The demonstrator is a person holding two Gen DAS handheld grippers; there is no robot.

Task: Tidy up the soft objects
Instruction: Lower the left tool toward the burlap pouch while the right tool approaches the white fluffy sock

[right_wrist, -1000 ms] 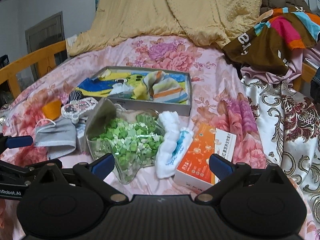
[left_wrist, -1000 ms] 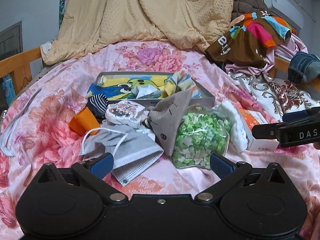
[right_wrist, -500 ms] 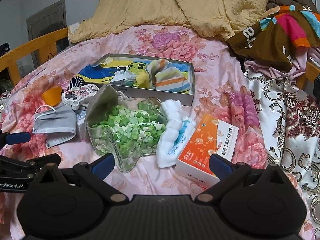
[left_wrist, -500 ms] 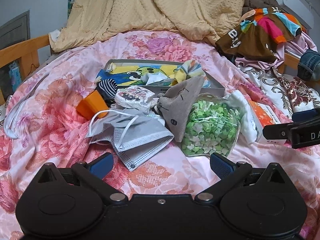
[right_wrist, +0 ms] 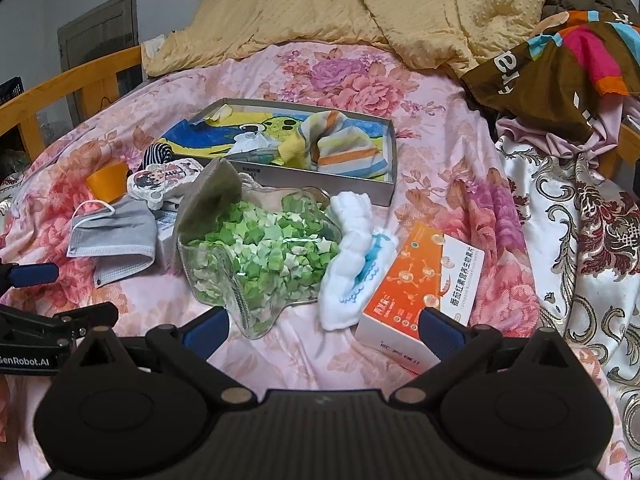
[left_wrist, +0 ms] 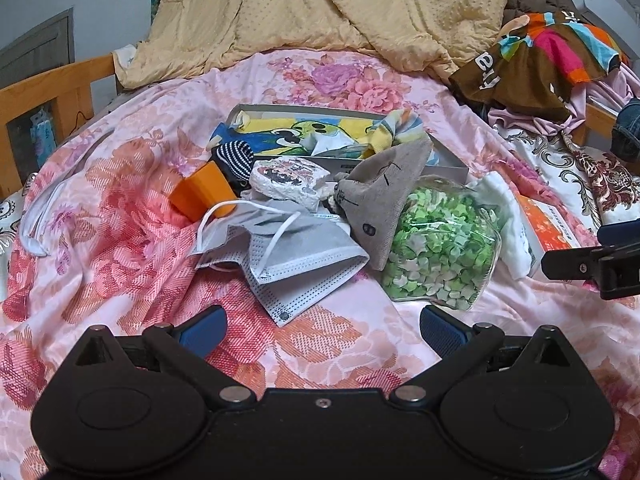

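Note:
A grey box (left_wrist: pixel 452 166) (right_wrist: pixel 384 196) on the floral bedspread holds a cartoon cloth (right_wrist: pixel 208 136) and a striped cloth (right_wrist: pixel 344 152). In front of it lie a grey face mask (left_wrist: pixel 296 264) (right_wrist: pixel 112 236), a grey cloth pouch (left_wrist: pixel 384 196) (right_wrist: pixel 208 192), a printed white pad (left_wrist: pixel 288 176), a striped sock (left_wrist: pixel 234 156) and a white towel (right_wrist: pixel 352 260). A clear star-shaped jar of green paper stars (left_wrist: pixel 440 248) (right_wrist: pixel 260 256) lies among them. My left gripper (left_wrist: pixel 322 328) is open and empty, just short of the mask. My right gripper (right_wrist: pixel 322 328) is open and empty, just short of the jar and towel.
An orange cup (left_wrist: pixel 200 196) sits left of the pile. An orange and white medicine box (right_wrist: pixel 424 292) lies right of the towel. A yellow quilt (left_wrist: pixel 320 20) and piled clothes (right_wrist: pixel 560 68) are at the back. A wooden bed rail (left_wrist: pixel 52 92) runs along the left.
Both grippers have pulled back and shifted a little to the left, so the pile sits further from the fingers. Nothing was picked up, and both stay open.

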